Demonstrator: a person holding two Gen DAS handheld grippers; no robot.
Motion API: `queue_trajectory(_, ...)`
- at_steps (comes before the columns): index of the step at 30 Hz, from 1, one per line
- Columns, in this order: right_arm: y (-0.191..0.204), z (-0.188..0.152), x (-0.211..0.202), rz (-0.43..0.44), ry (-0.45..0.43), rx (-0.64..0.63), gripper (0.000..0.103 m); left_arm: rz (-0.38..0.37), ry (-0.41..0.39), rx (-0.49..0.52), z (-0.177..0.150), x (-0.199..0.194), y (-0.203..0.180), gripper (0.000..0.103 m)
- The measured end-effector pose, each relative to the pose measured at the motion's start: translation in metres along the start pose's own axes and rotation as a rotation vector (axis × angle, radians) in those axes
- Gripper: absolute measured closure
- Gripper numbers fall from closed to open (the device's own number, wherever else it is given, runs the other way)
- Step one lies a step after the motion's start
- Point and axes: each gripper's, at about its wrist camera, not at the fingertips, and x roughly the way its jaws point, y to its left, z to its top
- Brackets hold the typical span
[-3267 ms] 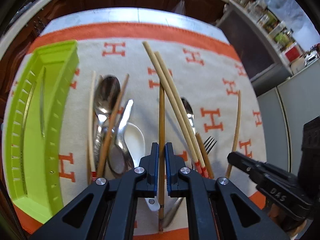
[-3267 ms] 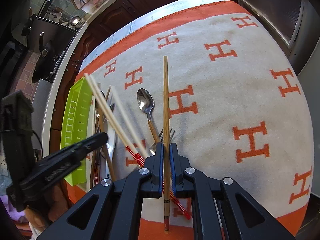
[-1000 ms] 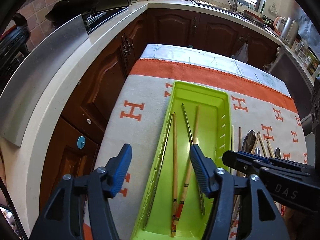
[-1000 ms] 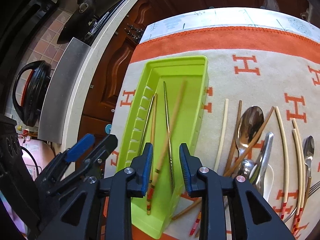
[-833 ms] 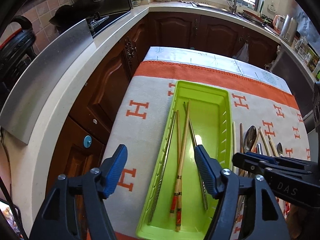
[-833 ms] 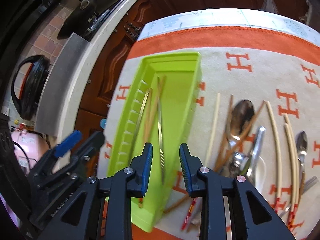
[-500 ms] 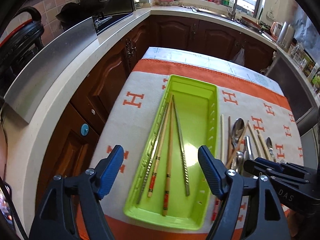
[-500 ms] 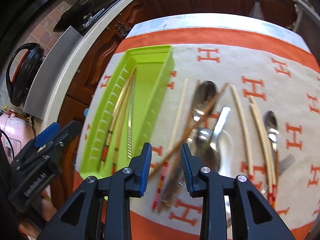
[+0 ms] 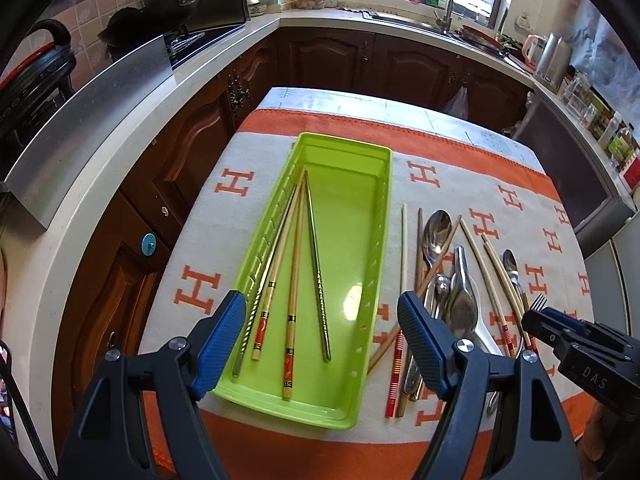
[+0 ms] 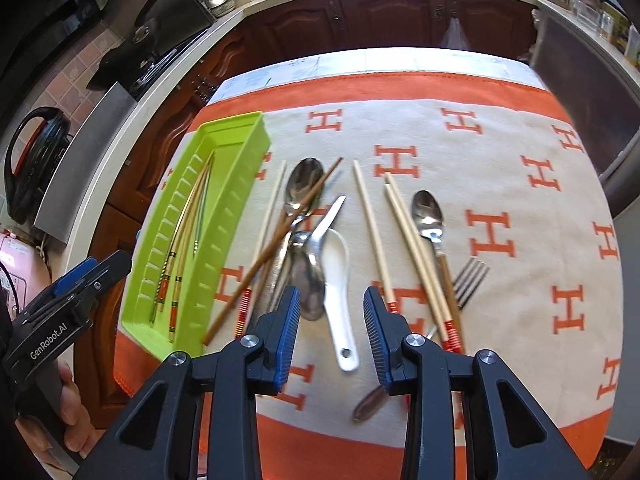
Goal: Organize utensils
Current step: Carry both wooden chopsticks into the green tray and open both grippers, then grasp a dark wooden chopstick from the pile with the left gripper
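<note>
My left gripper (image 9: 320, 332) hangs empty with its fingers (image 9: 219, 340) spread wide over the near end of the green tray (image 9: 382, 216), where four chopsticks (image 9: 294, 264) lie between them. My right gripper (image 10: 331, 334) is also parted and empty, above the white spoon (image 10: 338, 280) in the loose utensils on the bench cloth (image 10: 520, 184) beside the tray

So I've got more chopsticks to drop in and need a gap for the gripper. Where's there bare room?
In the green tray, the right half is bare, between the metal chopstick and the right wall. On the cloth, the stretch right of the fork is free. It is crowded between the tray and the fork, where spoons and chopsticks overlap around the white spoon.
</note>
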Motion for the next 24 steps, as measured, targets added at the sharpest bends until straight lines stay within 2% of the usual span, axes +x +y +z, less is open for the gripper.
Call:
queue_trajectory(4, -0.005, -0.002, 0.001, -0.028, -0.003, -0.008, 0.068, -0.002, 0.01, 0.022, -0.003, 0.0, -0.012, 0.026)
queue_trajectory(15, -0.016, -0.003, 0.002, -0.038, -0.006, 0.001, 0.068, -0.005, 0.014, 0.084, -0.003, -0.001, -0.036, 0.026)
queue_trajectory(24, -0.036, -0.002, -0.002, -0.053, -0.02, 0.036, 0.068, -0.051, 0.027, 0.087, 0.001, 0.002, -0.04, 0.026)
